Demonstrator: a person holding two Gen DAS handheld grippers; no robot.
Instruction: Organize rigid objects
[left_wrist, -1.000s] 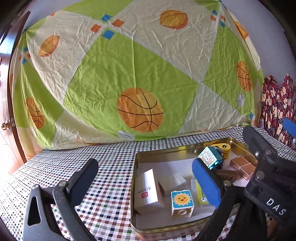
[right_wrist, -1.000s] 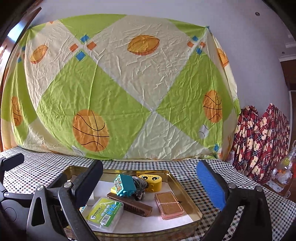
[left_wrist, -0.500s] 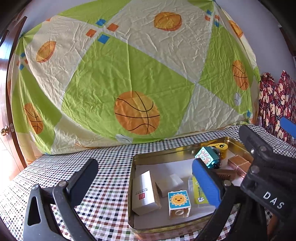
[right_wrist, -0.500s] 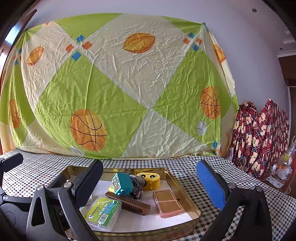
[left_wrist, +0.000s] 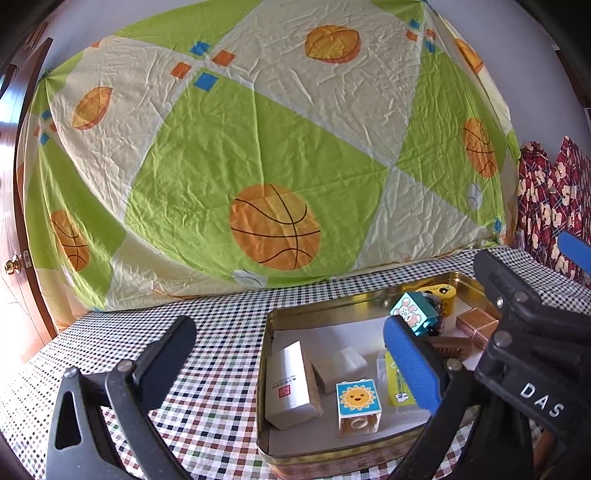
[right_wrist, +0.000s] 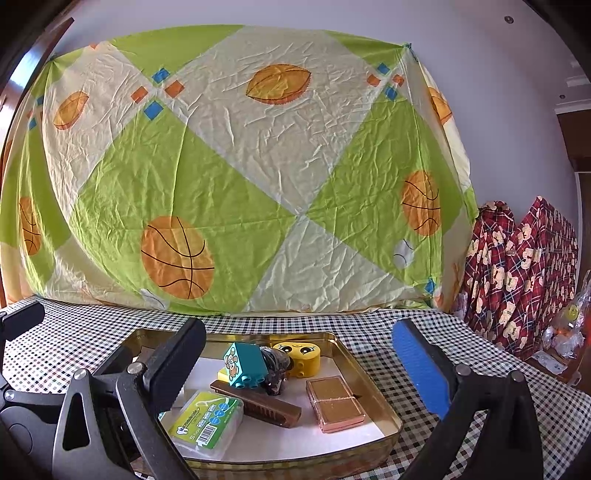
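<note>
While a large green-and-cream sheet (right_wrist: 236, 184) printed with basketballs hangs behind it, the bench (left_wrist: 207, 369) in its small-checked cloth carries a shallow gold tin tray (right_wrist: 373, 384) near its front edge, and every loose item in view lies inside that tray. Red patterned fabric (right_wrist: 517, 266) is bunched past the bench's right edge.

Both tools hover low over the front edge. On the left gripper (left_wrist: 291, 362) the fingers stand wide apart and hold nothing, the black one over bare cloth left of the tray and the blue-padded one over the tray's middle. Likewise on the right gripper (right_wrist: 299, 365) the fingers are spread wide and empty, one over the tray's left half and the blue one over the cloth beyond its right rim.

Inside the tray, toward its left end, a white carton (left_wrist: 288, 387) lies tilted beside a smaller white box (left_wrist: 341, 367), with a sun-faced block (left_wrist: 357, 404) in front of them. In the middle sits a green-labelled clear plastic case (right_wrist: 205, 421), and a brown comb-like bar (right_wrist: 258, 404) runs diagonally just behind it. A copper-coloured tin (right_wrist: 334, 402) lies near the right rim. Toward the back rim, a teal block (right_wrist: 245, 365) with an animal picture rests tilted against a dark, shiny object (right_wrist: 275, 363) I cannot identify, just beside a yellow block (right_wrist: 301, 354) with a face.
</note>
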